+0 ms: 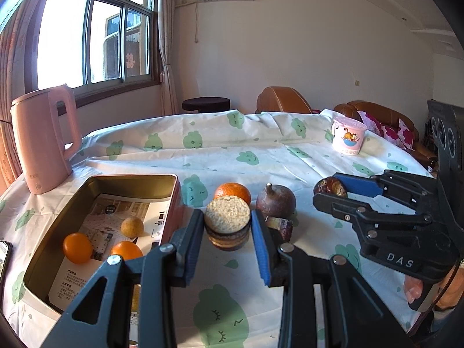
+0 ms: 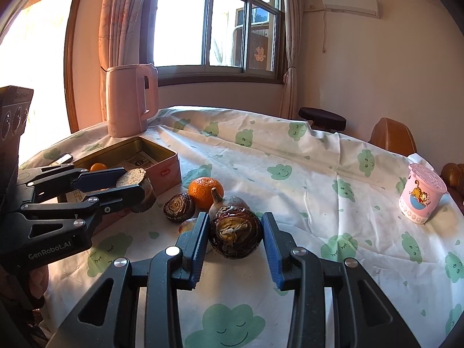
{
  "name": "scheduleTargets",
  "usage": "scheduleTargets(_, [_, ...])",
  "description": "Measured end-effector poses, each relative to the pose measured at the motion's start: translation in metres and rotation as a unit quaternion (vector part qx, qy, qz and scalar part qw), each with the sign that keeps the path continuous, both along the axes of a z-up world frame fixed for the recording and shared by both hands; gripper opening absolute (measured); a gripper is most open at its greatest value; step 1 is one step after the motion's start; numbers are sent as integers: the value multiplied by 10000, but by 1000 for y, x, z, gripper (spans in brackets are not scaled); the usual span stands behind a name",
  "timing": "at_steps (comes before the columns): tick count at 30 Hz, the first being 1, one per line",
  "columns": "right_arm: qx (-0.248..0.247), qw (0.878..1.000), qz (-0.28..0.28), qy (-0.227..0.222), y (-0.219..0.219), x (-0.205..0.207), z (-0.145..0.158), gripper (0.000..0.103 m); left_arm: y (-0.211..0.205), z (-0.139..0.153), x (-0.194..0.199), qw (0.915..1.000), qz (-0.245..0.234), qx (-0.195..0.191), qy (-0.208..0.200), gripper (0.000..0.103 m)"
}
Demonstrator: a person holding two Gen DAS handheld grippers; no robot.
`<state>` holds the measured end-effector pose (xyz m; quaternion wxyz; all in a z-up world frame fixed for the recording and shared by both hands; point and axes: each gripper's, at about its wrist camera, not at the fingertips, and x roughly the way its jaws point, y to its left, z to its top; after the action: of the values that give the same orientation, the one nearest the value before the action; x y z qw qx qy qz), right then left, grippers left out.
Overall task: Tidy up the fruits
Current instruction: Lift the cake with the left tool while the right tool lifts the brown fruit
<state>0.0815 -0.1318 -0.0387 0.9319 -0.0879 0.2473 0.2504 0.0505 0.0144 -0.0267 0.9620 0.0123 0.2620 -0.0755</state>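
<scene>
While each claw clamped on a dark fruit — left claw (image 1: pixel 227 226), right claw (image 2: pixel 235 236) — orange (image 1: pixel 232 192) just behind.

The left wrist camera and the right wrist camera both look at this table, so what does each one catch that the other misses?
Only the left wrist view looks down into the tin: two oranges and a small tan fruit on printed paper.

Only the right wrist view shows the dark halved fruit lying cut face up on the cloth.

Both show the left gripper shut on a pale-faced fruit half, the right gripper shut on a dark fruit half, the loose orange, the pink kettle and the cartoon cup.
</scene>
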Motion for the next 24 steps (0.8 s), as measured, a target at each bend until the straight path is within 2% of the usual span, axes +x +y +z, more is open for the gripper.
scheduleTargets(24, [236,9988,-68,-429,-9,-13,8,39,4,7,-14,9992,155,-35,-356,35])
